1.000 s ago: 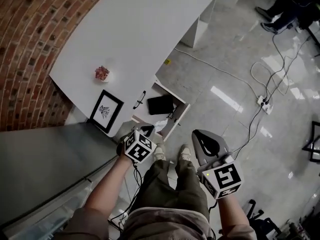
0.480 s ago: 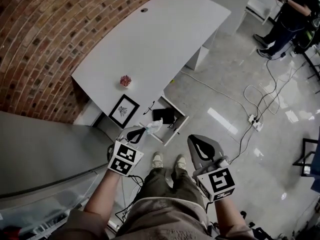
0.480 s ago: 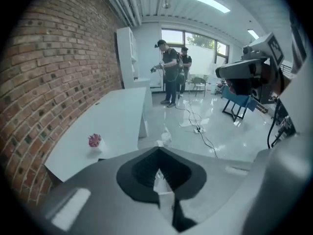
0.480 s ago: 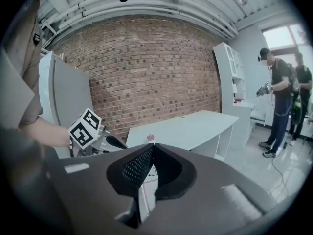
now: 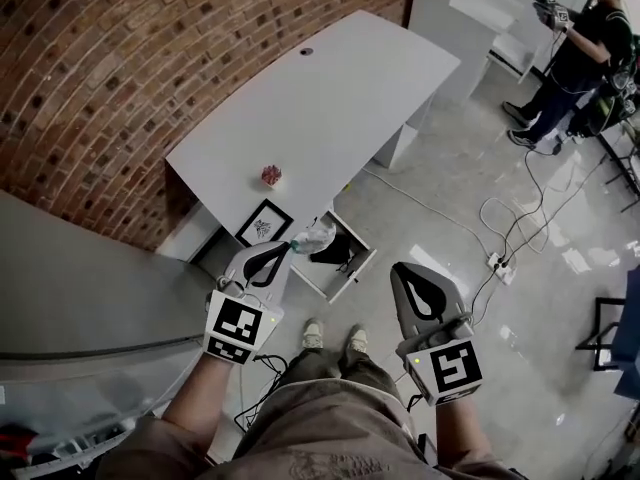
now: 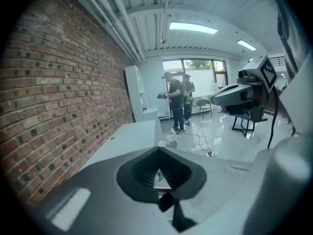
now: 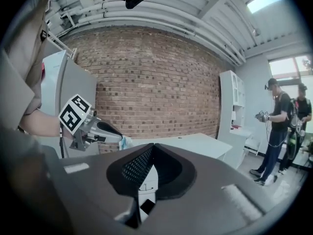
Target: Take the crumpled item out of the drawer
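- Crumpled item, pale and wadded, sits pinched at the tip of the left gripper, out in the air. In the head view it lies over the near edge of the open drawer.
- Left gripper view: the jaws are closed on the crumpled item, and a white scrap of it shows in the gap behind the meeting tips of the left gripper.
- Right gripper view: the same crumpled item pokes from the left gripper in front of the brick wall.
- Right gripper hangs over the floor, well apart from the drawer. Its jaws are pressed together with nothing between them, as its own view shows.
- A dark flat thing lies inside the drawer.
- A white desk stands along the brick wall, with a small red thing on its top.
- A picture frame lies just beside the drawer, under the desk's edge.
- Cables run across the floor to a power strip.
- Another person stands at the far right.
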### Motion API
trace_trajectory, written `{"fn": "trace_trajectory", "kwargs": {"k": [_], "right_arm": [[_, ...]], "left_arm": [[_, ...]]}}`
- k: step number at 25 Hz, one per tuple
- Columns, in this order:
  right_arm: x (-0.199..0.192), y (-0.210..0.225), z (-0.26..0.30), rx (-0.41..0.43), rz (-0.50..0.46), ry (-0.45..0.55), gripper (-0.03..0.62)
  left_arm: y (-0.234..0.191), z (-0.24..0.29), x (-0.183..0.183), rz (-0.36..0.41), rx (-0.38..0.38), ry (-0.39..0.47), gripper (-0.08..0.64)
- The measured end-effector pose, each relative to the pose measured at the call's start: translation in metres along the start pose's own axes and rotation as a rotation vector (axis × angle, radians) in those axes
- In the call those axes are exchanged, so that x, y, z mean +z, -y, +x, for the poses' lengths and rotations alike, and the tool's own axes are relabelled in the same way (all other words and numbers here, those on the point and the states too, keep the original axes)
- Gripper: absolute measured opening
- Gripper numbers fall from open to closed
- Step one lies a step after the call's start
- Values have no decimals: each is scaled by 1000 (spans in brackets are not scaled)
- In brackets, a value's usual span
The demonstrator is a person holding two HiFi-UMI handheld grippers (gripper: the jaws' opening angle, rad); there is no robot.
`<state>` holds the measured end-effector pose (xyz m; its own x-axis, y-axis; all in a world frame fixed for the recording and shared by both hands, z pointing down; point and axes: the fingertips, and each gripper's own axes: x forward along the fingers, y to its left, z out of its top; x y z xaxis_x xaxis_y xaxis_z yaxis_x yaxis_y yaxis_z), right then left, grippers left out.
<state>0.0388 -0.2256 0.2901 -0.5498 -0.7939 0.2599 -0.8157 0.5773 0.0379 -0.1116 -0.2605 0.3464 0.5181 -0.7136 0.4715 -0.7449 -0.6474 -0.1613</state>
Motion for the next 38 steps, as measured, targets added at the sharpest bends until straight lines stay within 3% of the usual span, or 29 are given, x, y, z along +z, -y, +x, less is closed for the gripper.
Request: {"fn": "trace_trajectory", "kwargs": {"k": [9, 15, 25, 30, 38], "right_arm": [[78, 3, -42, -60, -27, 150, 28], [106, 3, -68, -81, -47, 236, 28], [108, -8, -72, -73, 12, 295, 26], [101, -15, -62, -34, 20, 274, 28], [87, -17, -56, -47, 16, 227, 27]], "left_arm": [[-14, -55, 76, 31, 83, 220, 2], [-16, -84, 116, 27, 115, 344, 2], [-22, -103, 127, 37, 128, 355, 2], [-25, -101, 124, 39, 131, 343, 2], [-27, -98, 113, 31, 122, 322, 2]]}}
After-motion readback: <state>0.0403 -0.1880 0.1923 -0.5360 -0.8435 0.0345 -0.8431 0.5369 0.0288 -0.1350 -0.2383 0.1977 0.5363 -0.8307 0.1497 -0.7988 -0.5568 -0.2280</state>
